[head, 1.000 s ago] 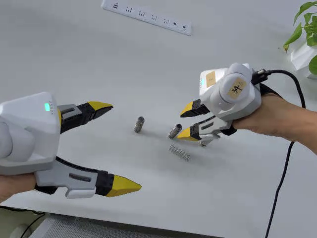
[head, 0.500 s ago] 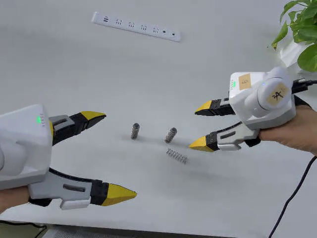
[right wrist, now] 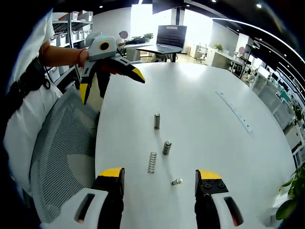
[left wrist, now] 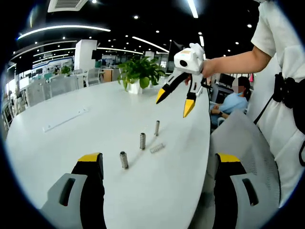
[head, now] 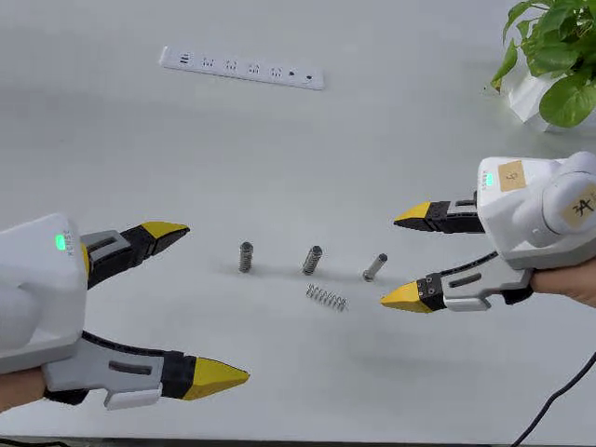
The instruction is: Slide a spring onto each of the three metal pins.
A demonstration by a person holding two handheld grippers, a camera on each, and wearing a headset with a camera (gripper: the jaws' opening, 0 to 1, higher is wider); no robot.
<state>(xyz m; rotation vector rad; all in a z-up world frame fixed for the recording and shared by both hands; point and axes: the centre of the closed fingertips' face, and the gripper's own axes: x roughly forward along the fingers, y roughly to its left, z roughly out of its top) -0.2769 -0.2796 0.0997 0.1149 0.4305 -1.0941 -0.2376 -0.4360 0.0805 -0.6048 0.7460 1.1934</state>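
left gripper (head: 194, 302) and right gripper (head: 403, 259) both hover over the table (head: 391, 130), jaws wide apart, nothing held in either. each shows in the other's camera: the right gripper (left wrist: 174, 106) beyond the pins in the left gripper view, the left gripper (right wrist: 111, 87) beyond them in the right gripper view.

three pins stand upright in a row between the two grippers. first pin (head: 246, 256), on the left gripper's side, carries a spring. second pin (head: 312, 259), in the middle, carries a spring. bare pin (head: 374, 267), on the right gripper's side, carries none. loose spring (head: 326, 297) lies flat on the table just on the person's side of the row, between second pin and bare pin, touching neither.

governing relation, as judged: the right gripper is plainly the nearer to both loose spring (right wrist: 152, 162) and bare pin (right wrist: 177, 181), while the left gripper is well apart from them. in the right gripper view the spring's long axis runs roughly along the jaws' own direction and along the row. the spring lies flat and the pin stands upright, so the coil would need turning on end before it can pass over the pin's head.

not determinable: whether the two fitted springs sit fully down, and how the pins are fixed to the table; both too small to tell. the left gripper's body is cut off at the frame edge in the head view. power strip (head: 242, 68) and plant (head: 549, 56) lie well apart from the work
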